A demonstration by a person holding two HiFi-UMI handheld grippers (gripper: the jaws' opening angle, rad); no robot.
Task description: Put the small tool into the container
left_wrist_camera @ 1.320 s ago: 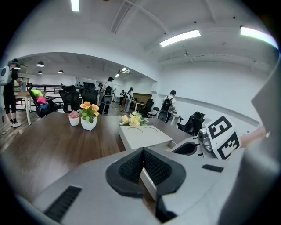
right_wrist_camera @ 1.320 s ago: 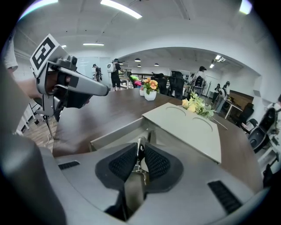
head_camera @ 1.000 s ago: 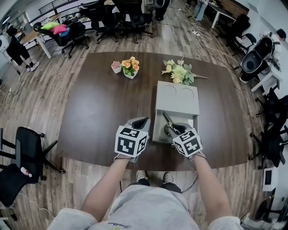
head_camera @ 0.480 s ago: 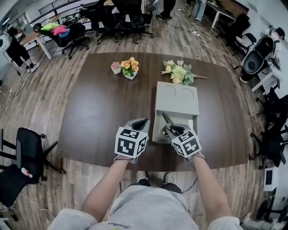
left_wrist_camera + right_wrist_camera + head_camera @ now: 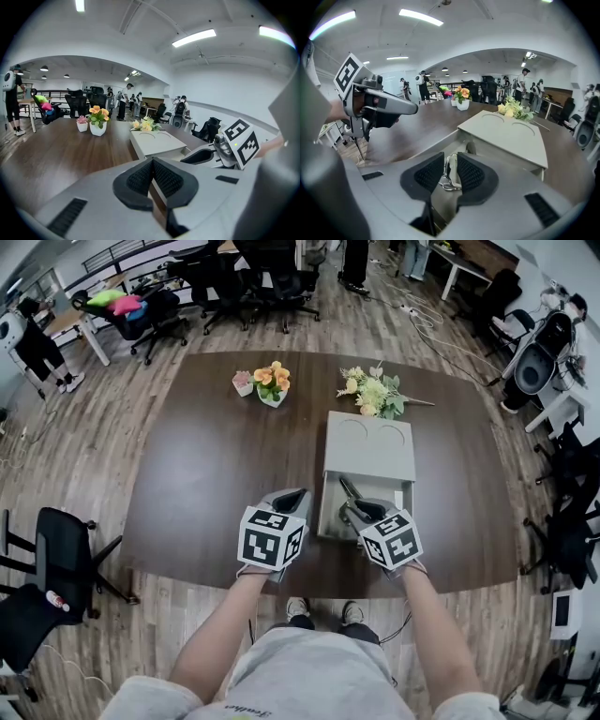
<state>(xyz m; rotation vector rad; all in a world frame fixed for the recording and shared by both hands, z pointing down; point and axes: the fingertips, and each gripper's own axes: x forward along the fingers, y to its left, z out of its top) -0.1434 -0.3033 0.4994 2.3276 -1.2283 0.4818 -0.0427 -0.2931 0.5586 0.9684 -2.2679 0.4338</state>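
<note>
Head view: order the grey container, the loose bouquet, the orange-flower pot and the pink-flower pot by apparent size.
1. grey container
2. loose bouquet
3. orange-flower pot
4. pink-flower pot, clearly the smallest

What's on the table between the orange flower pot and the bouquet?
Nothing: the head view shows only bare tabletop between the orange flower pot and the bouquet.

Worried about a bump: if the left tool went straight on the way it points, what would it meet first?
Probably the grey container, at its near left wall, just ahead of the shut left tool, though depth is unclear.
</note>
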